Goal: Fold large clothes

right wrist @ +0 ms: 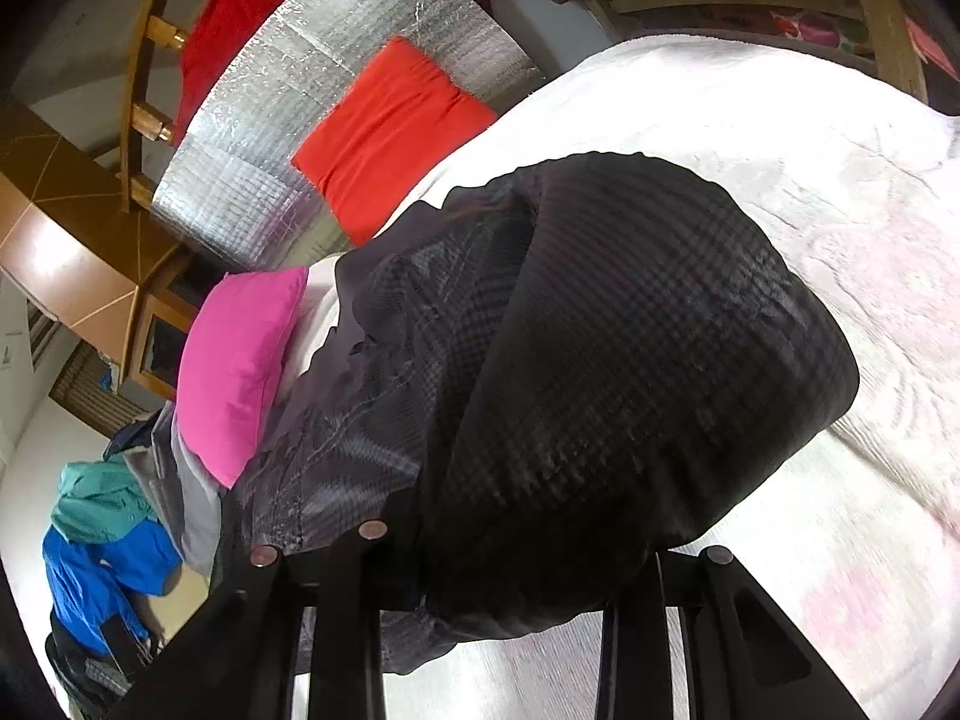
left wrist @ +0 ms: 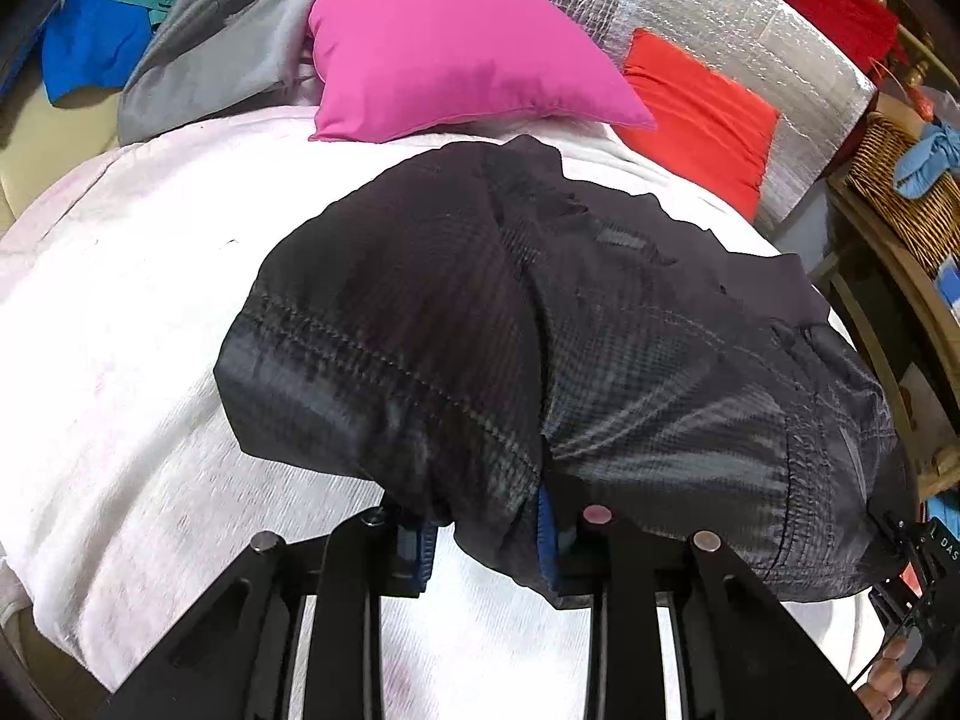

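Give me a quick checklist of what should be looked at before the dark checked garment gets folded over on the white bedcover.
1. Left tongs gripping the dark checked garment: ok, cloth is bunched between the fingers.
2. Right tongs gripping it: ok, cloth drapes over them and hides the tips.
3. Both tongs on the same edge: cannot tell, folds hide the hem.
4. Free space on the white bedcover to lay the fold: ok.
5. Pink pillow clear of the garment: ok in the left view, it lies beyond the far end.
6. Garment lying flat: not ok, it is bunched and creased.
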A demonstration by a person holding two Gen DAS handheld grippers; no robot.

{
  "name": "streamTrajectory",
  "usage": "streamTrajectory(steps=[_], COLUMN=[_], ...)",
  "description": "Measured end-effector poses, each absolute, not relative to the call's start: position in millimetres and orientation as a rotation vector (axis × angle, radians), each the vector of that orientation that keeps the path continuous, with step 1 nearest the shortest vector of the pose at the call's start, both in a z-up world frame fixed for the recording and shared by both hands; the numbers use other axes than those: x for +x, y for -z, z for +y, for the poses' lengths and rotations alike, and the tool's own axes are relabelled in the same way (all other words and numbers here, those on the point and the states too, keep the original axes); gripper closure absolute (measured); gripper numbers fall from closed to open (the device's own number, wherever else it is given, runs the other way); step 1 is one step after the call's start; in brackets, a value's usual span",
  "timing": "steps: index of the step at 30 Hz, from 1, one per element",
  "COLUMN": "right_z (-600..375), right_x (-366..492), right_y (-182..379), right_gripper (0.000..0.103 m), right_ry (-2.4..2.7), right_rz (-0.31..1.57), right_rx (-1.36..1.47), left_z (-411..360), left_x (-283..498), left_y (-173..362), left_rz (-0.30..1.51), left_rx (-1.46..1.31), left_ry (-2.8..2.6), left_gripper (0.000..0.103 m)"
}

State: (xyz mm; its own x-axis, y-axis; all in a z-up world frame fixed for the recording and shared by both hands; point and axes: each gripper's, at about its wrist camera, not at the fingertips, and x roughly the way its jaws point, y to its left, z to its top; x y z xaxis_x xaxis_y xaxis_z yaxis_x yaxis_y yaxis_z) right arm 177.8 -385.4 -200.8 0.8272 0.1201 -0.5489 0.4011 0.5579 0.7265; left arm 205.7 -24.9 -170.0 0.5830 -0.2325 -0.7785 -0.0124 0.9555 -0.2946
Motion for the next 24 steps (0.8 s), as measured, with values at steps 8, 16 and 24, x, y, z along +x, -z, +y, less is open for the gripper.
streamTrajectory(steps=[8,16,24], right_z=[-382.6,-381.4,-389.7], right_x=[132.5,127.3,122.1], right_y=[207.5,220.5,228.4], right_gripper=[0.071,0.070,0.060], right_ry=[0.174,0.169,0.136], right_rz=[0.591,0.625,0.669], right_rx=[0.991,1.005,1.069], left_z=[-24.3,-40.4,-34.9], left_x=[185.0,200.6,224.7], left_y=[167.1,176.9,181.3], left_rz=[0.922,0.931,1.008], left_rx=[-0.263,-0.168,-0.198], left_ry=[0.141,0.139,0.148], left_gripper=[0.074,0.065,0.049])
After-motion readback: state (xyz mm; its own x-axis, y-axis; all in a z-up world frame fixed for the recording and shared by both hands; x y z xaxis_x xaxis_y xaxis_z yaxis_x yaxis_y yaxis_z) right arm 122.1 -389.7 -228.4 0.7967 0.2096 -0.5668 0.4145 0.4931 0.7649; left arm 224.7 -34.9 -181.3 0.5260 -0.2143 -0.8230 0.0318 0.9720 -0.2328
